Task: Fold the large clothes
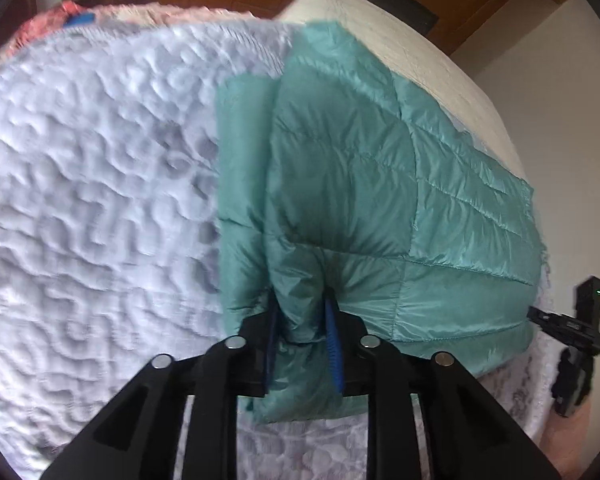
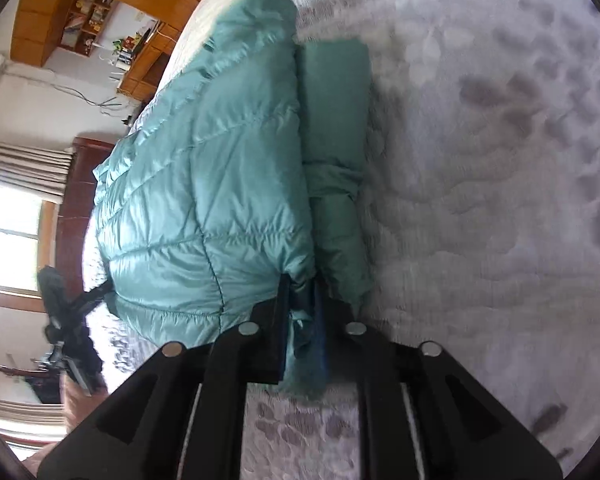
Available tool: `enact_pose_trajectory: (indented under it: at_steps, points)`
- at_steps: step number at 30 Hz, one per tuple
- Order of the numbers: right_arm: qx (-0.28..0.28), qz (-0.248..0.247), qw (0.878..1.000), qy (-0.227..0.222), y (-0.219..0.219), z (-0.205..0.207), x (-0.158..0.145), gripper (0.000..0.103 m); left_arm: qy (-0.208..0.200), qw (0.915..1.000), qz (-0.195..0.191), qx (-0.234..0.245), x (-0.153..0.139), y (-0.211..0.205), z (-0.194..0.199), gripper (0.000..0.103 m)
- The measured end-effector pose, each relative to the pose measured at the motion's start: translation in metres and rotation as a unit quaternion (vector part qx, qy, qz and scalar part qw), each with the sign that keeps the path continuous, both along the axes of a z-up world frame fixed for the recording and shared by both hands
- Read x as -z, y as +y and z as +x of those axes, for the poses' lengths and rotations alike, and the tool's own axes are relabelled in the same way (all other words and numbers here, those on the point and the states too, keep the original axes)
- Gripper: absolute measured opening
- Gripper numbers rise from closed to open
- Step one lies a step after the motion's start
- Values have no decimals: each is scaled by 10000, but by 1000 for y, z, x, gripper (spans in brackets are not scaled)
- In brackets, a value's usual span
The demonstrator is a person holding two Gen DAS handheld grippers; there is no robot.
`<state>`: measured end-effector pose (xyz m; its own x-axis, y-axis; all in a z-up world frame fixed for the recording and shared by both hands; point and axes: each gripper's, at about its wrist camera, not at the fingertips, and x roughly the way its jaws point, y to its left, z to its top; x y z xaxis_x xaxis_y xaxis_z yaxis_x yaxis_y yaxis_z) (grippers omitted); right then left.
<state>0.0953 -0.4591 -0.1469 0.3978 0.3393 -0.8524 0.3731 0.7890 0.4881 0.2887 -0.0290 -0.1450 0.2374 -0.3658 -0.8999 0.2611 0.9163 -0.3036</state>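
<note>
Left wrist view: my left gripper (image 1: pixel 300 334) is pinching the teal puffer jacket (image 1: pixel 360 184), which is spreading ahead of the fingers over the bed (image 1: pixel 80 180).

Right wrist view: my right gripper (image 2: pixel 302 320) is clamping another bunched edge. The jacket is looking light, puffy and slippery; hems likely grip best.

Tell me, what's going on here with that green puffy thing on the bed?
A person is folding a teal quilted down jacket on a bed covered with a white textured blanket. Each hand holds a gripper. The left hand-held gripper is shut on a bunched edge of the jacket, and the right hand-held gripper is shut on another part of the edge. Part of the jacket is already doubled over, so a fold is under way.
</note>
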Motion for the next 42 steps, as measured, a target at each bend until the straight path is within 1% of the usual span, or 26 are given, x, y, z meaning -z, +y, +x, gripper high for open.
enact_pose_trajectory:
  at_steps: [1,2,3,5,7,9,11,12,13,15,18,20,21,24,25,27,30,34,42]
  points:
    - [48,-204,9998,-6,3,-3,-8,14,-169,9997,164,-96,-10,-2,-1,35]
    - [128,-428,9990,-16,4,-6,-19,15,-411,9984,327,-187,-23,-1,-3,37]
    - [169,-594,9980,-113,6,-8,-33,15,-706,9963,449,-206,-39,-4,-7,37]
    - [86,-615,9974,-371,14,-3,-52,15,-1015,9941,373,-51,-62,-15,-13,37]
    - [-110,-629,9963,-574,30,12,-69,15,-1168,9926,257,207,-79,-41,-16,37]
    - [-429,-684,9946,-649,54,37,-78,15,-1221,9909,152,547,-85,-75,-18,37]
    - [-592,-868,9926,-606,75,56,-77,15,-1251,9891,256,732,-85,-102,-10,37]
    - [-658,-959,9916,-563,83,65,-76,15,-1240,9884,288,833,-81,-119,-9,37]
    - [-748,-915,9915,-547,93,78,-72,14,-1199,9883,287,898,-76,-128,-9,37]
    - [-800,-783,9925,-485,100,89,-63,14,-1105,9889,332,940,-62,-147,-5,37]
    - [-799,-828,9929,-317,110,100,-47,14,-887,9915,363,875,-40,-157,-3,37]
    - [-769,-783,9938,-165,111,106,-31,15,-795,9923,472,825,-24,-160,-3,37]
    - [-771,-787,9938,-128,108,105,-27,15,-763,9922,538,825,-16,-161,-2,37]
    - [-749,-765,9942,-25,108,107,-13,11,-765,9909,619,914,-3,-163,-3,37]
    - [-723,-735,9947,13,108,109,-8,10,-758,9907,629,941,-1,-164,-4,37]
    - [-678,-645,9956,79,107,110,1,9,-727,9909,599,961,5,-161,-4,37]
    - [-695,-648,9954,139,109,112,10,8,-664,9916,559,958,15,-159,-3,37]
    - [-677,-612,9956,220,110,113,24,7,-707,9896,696,1042,25,-162,-8,37]
    - [-665,-695,9950,254,112,113,31,6,-591,9908,669,1013,35,-161,-7,36]
